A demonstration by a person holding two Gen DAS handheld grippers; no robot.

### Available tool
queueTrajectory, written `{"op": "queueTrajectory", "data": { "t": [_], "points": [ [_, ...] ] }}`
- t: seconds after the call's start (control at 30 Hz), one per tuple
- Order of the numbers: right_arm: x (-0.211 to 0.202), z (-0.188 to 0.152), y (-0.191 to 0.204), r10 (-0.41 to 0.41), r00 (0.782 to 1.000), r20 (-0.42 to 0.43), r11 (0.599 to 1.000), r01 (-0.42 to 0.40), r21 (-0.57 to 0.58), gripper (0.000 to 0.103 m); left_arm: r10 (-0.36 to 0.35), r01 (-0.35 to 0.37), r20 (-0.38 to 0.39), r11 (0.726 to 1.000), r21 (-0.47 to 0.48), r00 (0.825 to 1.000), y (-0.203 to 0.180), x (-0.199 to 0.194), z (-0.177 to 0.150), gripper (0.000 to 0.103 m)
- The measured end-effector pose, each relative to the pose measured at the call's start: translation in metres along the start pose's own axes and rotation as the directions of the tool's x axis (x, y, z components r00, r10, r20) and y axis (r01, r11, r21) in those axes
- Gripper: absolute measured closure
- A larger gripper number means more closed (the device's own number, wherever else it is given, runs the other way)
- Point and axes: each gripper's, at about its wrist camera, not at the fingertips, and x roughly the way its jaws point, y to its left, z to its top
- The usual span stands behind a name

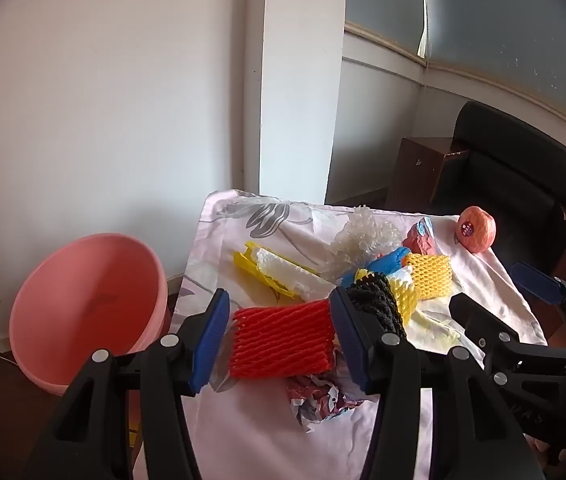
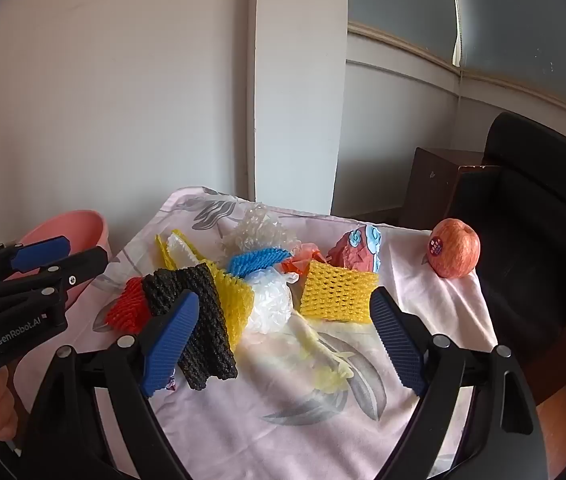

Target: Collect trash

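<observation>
The left tongs (image 1: 279, 342) stand apart around the red foam net (image 1: 281, 342) at the near left of the surface (image 1: 267, 432). Close squarely on its middle, then carry it left to the pink bucket (image 1: 83, 304). The right tongs (image 2: 283, 342) hang apart, holding nothing.

A red foam net (image 1: 281, 338), a black foam net (image 2: 199, 320) and a yellow foam net (image 2: 337, 296) lie on the pale pink cloth (image 2: 283, 420) printed with grey leaves, beside a pink bucket (image 1: 83, 304).
</observation>
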Motion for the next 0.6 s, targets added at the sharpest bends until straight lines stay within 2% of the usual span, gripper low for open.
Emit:
{"op": "queueTrajectory", "data": {
  "t": [0.6],
  "points": [
    [0.0005,0.0004,-0.0005,-0.003,1.000,0.001,1.000,0.003,0.009,0.015,0.001,-0.001,-0.007,1.000,0.007,1.000,-0.0017,0.0009,0.0003,0.051]
  ]
}}
